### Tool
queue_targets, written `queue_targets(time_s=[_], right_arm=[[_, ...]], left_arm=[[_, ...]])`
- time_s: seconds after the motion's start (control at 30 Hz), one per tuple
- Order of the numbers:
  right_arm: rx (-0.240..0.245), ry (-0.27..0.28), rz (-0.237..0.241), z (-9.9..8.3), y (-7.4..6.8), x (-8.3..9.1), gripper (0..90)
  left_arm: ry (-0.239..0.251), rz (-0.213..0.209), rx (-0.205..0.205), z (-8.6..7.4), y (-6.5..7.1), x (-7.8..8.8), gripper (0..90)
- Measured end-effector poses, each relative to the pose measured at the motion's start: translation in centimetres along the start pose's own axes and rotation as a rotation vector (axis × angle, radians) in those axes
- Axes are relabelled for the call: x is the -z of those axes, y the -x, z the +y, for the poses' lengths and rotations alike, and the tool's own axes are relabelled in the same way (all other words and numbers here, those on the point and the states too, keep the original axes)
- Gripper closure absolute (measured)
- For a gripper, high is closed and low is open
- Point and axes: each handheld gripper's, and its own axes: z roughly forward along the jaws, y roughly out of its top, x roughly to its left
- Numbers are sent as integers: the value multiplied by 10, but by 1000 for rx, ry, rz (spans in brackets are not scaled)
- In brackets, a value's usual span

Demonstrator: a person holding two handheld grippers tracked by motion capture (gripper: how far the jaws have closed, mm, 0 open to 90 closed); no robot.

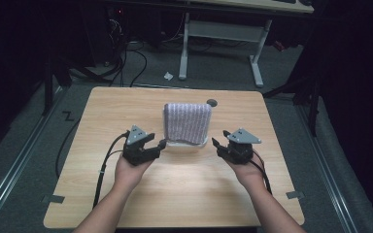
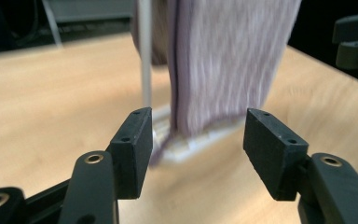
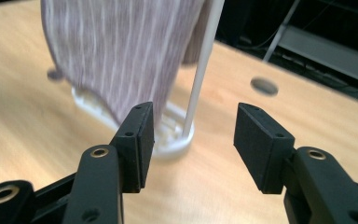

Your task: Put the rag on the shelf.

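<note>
table: light wood tabletop (image 1: pixel 184 194), rounded corners, on grey floor; small dark round spot (image 1: pixel 212 102) near far edge, also visible in right gripper view (image 3: pixel 264 86)
towel: purple-and-white striped cloth (image 1: pixel 188 122) draped over a white rack (image 1: pixel 189 143), hanging down both sides, centre of table toward the far half
rack detail: thin white upright rod (image 3: pixel 201 70) rising from a white slatted base (image 3: pixel 172 135); same rod in left gripper view (image 2: pixel 145 56)
towel close-up: lower edge hangs just above the base in left gripper view (image 2: pixel 223 65); in right gripper view a corner (image 3: pixel 121 60) drops toward the base
left gripper: (image 1: pixel 161 144) held in the person's left hand (image 1: pixel 128 170), just left of the rack's near-left corner, jaws apart, nothing between them; towel edge sits beyond the gap, not touched (image 2: pixel 196 149)
right gripper: (image 1: pixel 219 144) in the right hand (image 1: pixel 247 170), just right of the rack, jaws apart and empty; towel corner and rod lie ahead of the gap (image 3: pixel 191 140)
cross-view: right gripper's black jaws appear at upper right of left gripper view (image 2: pixel 354 39)
background: white desk frame (image 1: pixel 221 43) and cables (image 1: pixel 126 58) on floor beyond table
</note>
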Motion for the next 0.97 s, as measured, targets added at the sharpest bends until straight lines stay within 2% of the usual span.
queue_targets(time_s=[0.1, 0.13, 0.2, 0.23, 0.3, 0.33, 0.37, 0.4, 0.43, 0.47, 0.53, 0.6, 0.7, 0.73, 0.77, 0.83, 0.97], right_arm=[[-4, -35, 11, -18, -3, 4, 470], [-13, -49, 21, -29, -6, 7, 465], [-29, -66, 31, -41, -9, 12, 450], [-29, -66, 31, -41, -9, 12, 450], [-52, -79, 47, -51, -12, 17, 430], [-53, -87, 54, -58, -14, 21, 428], [-64, -87, 43, -77, -19, 35, 427], [-64, -87, 43, -77, -19, 35, 427], [-78, -81, 41, -86, -21, 40, 435], [-121, -98, 31, -107, -23, 52, 478], [-121, -111, 40, -107, -22, 53, 449], [-81, -80, 18, -103, -21, 54, 452], [-112, -92, 20, -102, -17, 46, 450], [-106, -96, 27, -102, -17, 43, 449], [-79, -104, 31, -103, -19, 42, 450], [-73, -102, 33, -104, -19, 42, 450], [-91, -104, 43, -105, -16, 44, 441]], left_arm=[[-56, -28, -7, -26, 10, 1, 422], [-78, -38, -10, -39, 15, 3, 417], [-98, -77, 16, -52, 21, 10, 408], [-98, -77, 16, -52, 21, 10, 404], [-89, -118, 56, -70, 29, 22, 397], [-99, -124, 75, -79, 35, 28, 407], [-147, -136, 70, -84, 42, 33, 400], [-157, -142, 50, -86, 47, 37, 400], [-148, -125, 9, -89, 52, 41, 389], [-148, -87, -34, -91, 58, 44, 393], [-146, -95, -37, -90, 57, 43, 385], [-146, -96, -31, -88, 53, 38, 381], [-157, -90, -18, -88, 49, 33, 379], [-157, -90, -16, -88, 49, 33, 379], [-162, -82, -30, -88, 48, 34, 378], [-162, -80, -26, -88, 48, 34, 375], [-154, -76, -13, -86, 45, 36, 355]])
